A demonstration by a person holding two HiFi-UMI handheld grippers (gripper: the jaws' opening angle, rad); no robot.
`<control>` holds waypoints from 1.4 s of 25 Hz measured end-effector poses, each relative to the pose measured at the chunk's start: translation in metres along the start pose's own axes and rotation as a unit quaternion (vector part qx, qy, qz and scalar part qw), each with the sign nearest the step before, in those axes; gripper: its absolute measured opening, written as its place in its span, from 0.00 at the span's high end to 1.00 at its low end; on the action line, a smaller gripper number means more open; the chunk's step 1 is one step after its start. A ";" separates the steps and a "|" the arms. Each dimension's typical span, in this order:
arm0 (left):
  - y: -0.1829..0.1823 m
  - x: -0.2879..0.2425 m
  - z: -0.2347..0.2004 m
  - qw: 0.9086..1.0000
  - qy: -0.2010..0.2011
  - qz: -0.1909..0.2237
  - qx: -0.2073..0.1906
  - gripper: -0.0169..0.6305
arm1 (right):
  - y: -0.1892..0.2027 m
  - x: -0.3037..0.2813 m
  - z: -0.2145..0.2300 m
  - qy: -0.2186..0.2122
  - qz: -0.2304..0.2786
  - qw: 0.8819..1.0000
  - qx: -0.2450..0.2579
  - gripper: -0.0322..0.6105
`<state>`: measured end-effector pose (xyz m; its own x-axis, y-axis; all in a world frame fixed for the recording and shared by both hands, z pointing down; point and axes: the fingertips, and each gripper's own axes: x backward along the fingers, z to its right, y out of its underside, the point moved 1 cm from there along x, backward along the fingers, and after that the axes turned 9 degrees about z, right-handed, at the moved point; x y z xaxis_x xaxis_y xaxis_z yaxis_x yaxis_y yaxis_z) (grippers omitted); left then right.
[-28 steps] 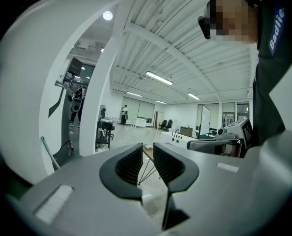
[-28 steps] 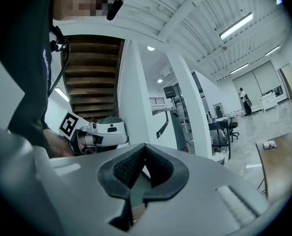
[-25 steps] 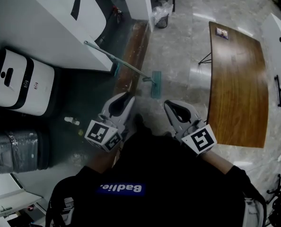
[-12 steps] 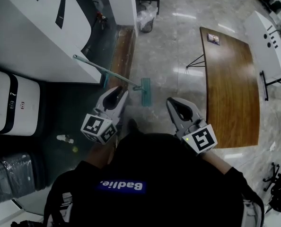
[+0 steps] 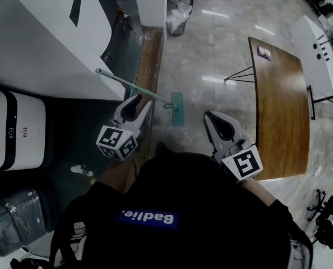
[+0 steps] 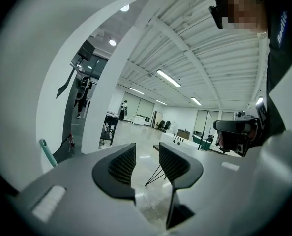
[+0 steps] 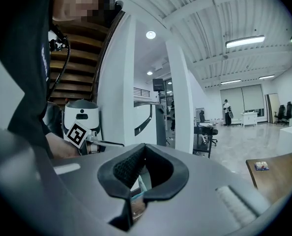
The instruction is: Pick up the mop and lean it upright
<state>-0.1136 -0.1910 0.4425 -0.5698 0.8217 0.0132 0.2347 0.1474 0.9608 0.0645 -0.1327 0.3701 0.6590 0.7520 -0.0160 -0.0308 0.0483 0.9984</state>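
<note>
**Q:** So, mop (image 5: 176, 107) pos.?
**A:** Its head lies flat on the floor (image 5: 211, 49). Handle (image 5: 134, 87) slants up-left, tip against the white wall panel (image 5: 49, 43). Same lean as before.

**Q:** Left gripper (image 5: 134, 101)?
**A:** Jaws apart & opening, wider than a sec. ago, nothing betw. them. Handle passes just beyond its tips, no contact seen.

**Q:** Right gripper (image 5: 215, 121)?
**A:** Jaws together, empty, held near the torso as before. Wooden table (image 5: 281, 105) is to its right.

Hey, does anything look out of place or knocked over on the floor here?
What seems a small white bottle lies on its side on the dark floor, left of the person. The mop leans slanted against the white wall.
</note>
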 end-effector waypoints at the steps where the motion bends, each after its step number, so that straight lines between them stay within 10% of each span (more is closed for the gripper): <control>1: 0.003 -0.001 -0.010 1.000 -0.001 -0.001 0.002 0.73 | 0.001 -0.006 -0.002 0.002 -0.004 1.000 0.000 0.94; 35: 0.144 -0.006 -0.246 0.977 -0.196 -0.056 0.069 0.61 | 0.007 -0.030 0.022 0.066 -0.050 0.996 0.036 0.92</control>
<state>-0.2704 -0.3105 0.6489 -0.2583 0.9402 -0.2222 0.3075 0.2981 0.9037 0.0607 -0.1694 0.3792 0.5515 0.8259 -0.1173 0.0873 0.0827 0.9927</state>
